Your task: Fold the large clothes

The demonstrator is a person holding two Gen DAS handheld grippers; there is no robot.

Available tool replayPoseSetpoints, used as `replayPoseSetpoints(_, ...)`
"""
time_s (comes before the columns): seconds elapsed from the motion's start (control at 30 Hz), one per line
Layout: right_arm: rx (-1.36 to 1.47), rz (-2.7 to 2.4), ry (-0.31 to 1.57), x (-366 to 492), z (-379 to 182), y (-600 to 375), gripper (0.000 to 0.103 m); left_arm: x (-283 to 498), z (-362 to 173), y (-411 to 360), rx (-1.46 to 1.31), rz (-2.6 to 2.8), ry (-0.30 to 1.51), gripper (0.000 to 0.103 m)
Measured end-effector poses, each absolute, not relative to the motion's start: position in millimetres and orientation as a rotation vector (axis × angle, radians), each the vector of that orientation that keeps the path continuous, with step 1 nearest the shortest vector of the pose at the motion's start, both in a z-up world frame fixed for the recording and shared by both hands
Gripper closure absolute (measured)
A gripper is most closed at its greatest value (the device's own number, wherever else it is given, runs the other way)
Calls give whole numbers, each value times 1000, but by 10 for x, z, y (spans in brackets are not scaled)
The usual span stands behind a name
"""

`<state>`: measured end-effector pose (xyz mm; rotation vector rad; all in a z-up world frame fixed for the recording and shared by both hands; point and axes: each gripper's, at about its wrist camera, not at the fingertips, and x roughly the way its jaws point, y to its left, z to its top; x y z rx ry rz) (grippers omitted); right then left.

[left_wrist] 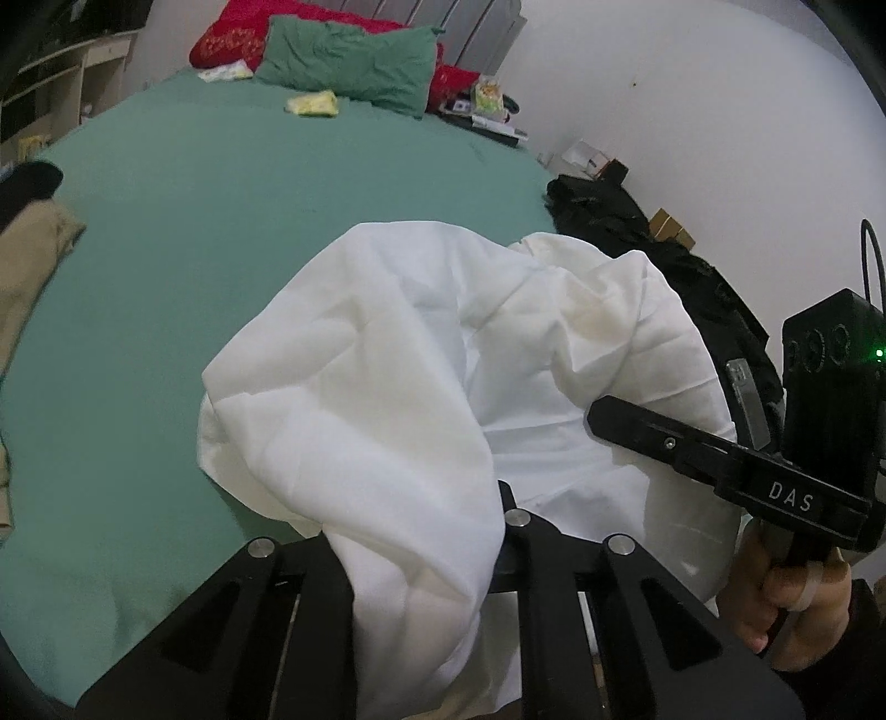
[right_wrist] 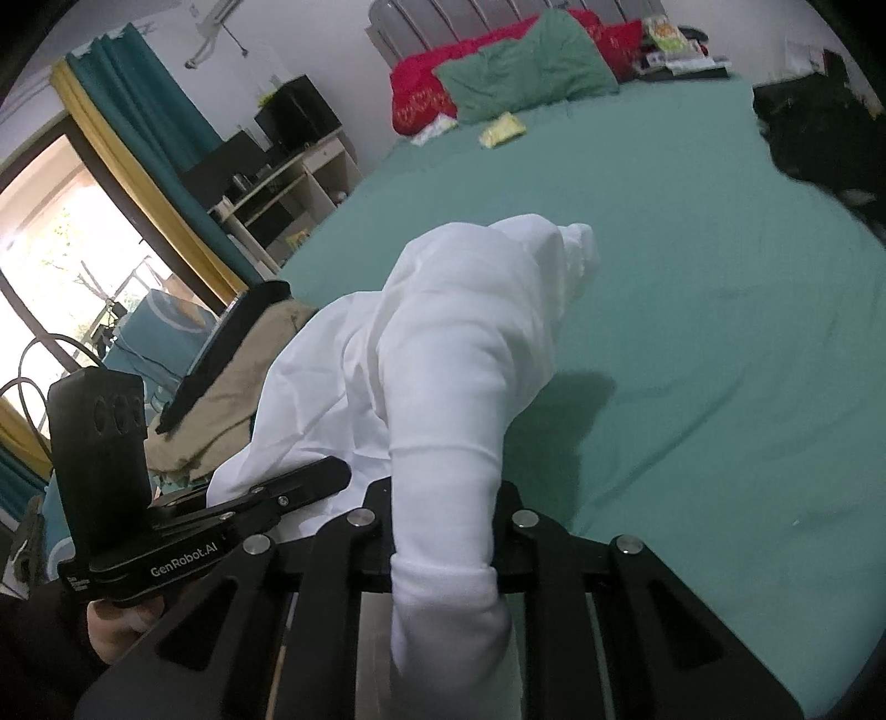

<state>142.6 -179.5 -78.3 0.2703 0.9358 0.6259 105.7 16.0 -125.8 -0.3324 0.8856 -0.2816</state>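
White garment getting held up over the green bed

Left gripper and right gripper are each clamping a bunch of it, lower centre of frame.

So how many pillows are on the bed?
2: a green pillow at the headboard, and a red pillow behind it, partly covered. More may be hidden behind them.

Dim, soft indoor light with heavy fisheye bending.
You get blown-out glare from the window; corners go dark, edges blur slightly.
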Motion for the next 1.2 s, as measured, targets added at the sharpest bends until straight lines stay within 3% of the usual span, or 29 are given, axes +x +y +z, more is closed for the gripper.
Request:
replayPoseSetpoints(0.33, 266, 655, 786, 1501, -326, -1550, 87, 990, -768, 514, -272, -288, 786, 89)
replayPoseSetpoints(0.6, 279, 724, 728, 1838, -277, -946, 87, 1298, -561, 1061, -217, -252, 746, 89)
replayPoseSetpoints(0.97, 391, 818, 732, 2393, -741, -103, 87, 1850, -690, 1972, -160, -157, 782, 89)
replayPoseSetpoints(1.2, 444, 846, 846, 2716, -1378, 324, 87, 2154, -1181, 2395, -182, -105, 912, 88)
